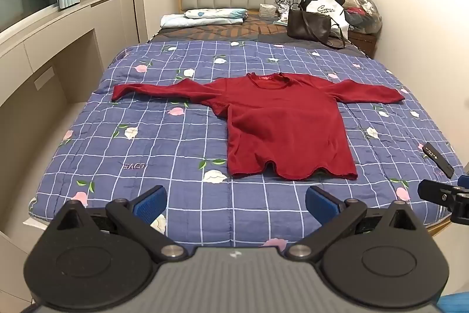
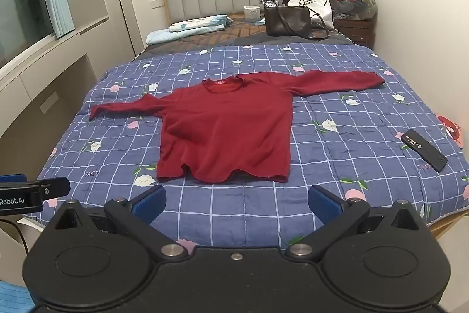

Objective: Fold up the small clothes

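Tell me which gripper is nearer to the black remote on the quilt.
Right. The right gripper hovers open over the quilt's near edge, the black remote ahead to its right. The left gripper is farther left, also open.

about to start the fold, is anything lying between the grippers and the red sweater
Nothing visible. Only bare quilt lies between the open left gripper, the open right gripper and the red sweater. The black remote lies well off to the sweater's right.

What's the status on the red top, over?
Left tool and right tool open, empty, short of the bed. Red top flat on quilt, sleeves spread, unfolded. Black remote lies right, clear.
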The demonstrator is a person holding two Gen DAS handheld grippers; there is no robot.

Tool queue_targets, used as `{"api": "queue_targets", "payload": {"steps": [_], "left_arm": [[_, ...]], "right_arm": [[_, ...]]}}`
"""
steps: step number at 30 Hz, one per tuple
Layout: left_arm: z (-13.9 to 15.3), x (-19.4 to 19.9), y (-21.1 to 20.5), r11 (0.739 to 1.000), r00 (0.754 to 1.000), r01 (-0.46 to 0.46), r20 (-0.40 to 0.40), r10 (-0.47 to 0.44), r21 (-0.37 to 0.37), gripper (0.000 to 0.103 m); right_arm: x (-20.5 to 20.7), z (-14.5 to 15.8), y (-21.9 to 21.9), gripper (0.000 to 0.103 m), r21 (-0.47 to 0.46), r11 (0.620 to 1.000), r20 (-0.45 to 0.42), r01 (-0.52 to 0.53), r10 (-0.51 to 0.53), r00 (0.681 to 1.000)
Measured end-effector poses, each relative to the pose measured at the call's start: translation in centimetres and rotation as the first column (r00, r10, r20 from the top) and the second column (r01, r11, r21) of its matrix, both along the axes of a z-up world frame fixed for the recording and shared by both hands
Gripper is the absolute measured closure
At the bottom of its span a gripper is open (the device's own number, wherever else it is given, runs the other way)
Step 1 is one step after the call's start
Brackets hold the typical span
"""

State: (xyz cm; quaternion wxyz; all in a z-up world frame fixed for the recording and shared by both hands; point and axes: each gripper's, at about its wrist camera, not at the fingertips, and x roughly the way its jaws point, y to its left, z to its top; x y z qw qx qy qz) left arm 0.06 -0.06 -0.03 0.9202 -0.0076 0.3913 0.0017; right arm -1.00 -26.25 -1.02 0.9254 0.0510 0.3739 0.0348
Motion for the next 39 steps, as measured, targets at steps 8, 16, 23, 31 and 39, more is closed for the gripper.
{"api": "queue_targets", "payload": {"steps": [8,16,23,31,39], "left_arm": [[0.1,0.0,0.6,1.0,1.0,-0.003,-0.004,0.003,-0.004,0.0],[-0.1,0.5,0.8,1.0,1.0,-0.009,-0.013,0.009,-0.011,0.0],[-0.1,0.5,0.8,1.0,1.0,-0.01,-0.014,0.01,-0.013,0.0],[-0.2,0.5,0.9,1.0,1.0,-0.01,-0.013,0.009,-0.013,0.0],[-0.2,0.5,0.9,1.0,1.0,-0.01,-0.014,0.009,-0.013,0.0]], "right_arm": [[0.1,0.1,0.2,0.0,-0.002,1.0,0.0,-0.002,0.002,1.0],[0.1,0.1,0.5,0.0,-0.006,1.0,0.0,0.001,-0.001,1.0],[0.1,0.2,0.5,0.0,-0.008,1.0,-0.001,0.001,-0.001,1.0],[0.1,0.2,0.5,0.0,-0.008,1.0,-0.002,0.001,-0.001,1.0],[0.0,0.3,0.5,0.0,-0.008,1.0,-0.002,0.0,0.0,1.0]]}}
